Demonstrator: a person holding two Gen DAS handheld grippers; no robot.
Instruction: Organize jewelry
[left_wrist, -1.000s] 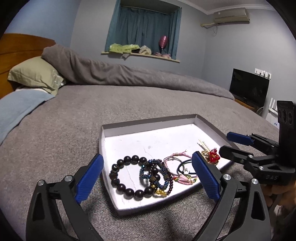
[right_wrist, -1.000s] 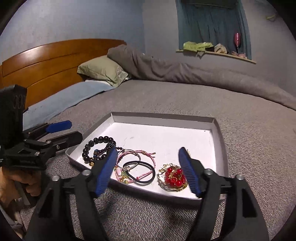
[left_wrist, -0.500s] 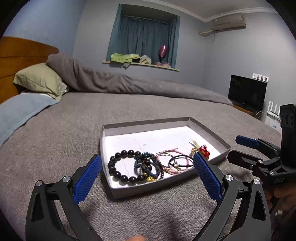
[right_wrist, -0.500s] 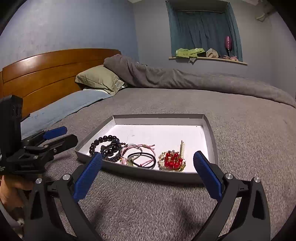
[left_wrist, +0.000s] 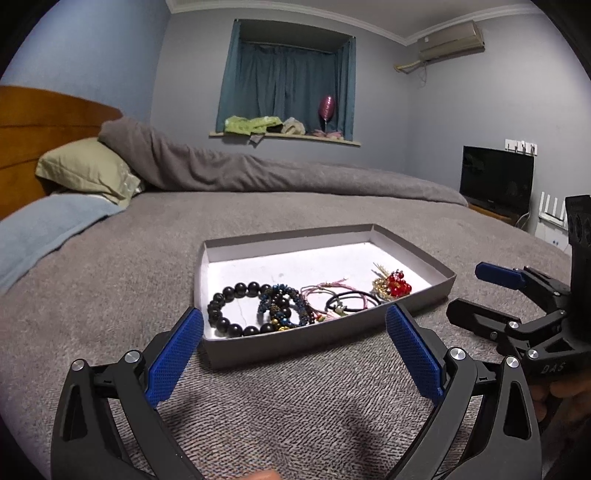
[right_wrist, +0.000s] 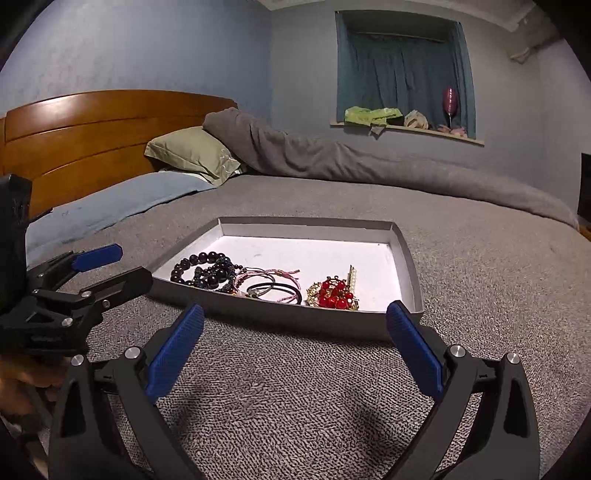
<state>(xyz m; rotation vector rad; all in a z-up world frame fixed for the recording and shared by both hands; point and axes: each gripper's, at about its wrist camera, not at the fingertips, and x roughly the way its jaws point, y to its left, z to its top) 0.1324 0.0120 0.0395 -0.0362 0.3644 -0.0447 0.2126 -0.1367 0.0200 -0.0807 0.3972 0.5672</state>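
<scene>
Shallow grey tray (left_wrist: 321, 334) sits on the bed (left_wrist: 110, 295), long axis running left-right across both grippers. Jewelry lies in a row along its near wall: black bead bracelet (left_wrist: 236, 308), dark beaded bracelets (left_wrist: 282, 308), pink cords (right_wrist: 271, 275), red bead piece (right_wrist: 334, 295). Near wall clips some pieces; overlaps hard to separate. Left gripper (left_wrist: 293, 354) and right gripper (right_wrist: 295, 350) hover short of the tray, jaws spread wide, empty.

Blue-grey walls (left_wrist: 424, 122), curtained window (left_wrist: 288, 96), wooden headboard (right_wrist: 92, 136), grey bedspread (left_wrist: 110, 266), television (left_wrist: 496, 177)
</scene>
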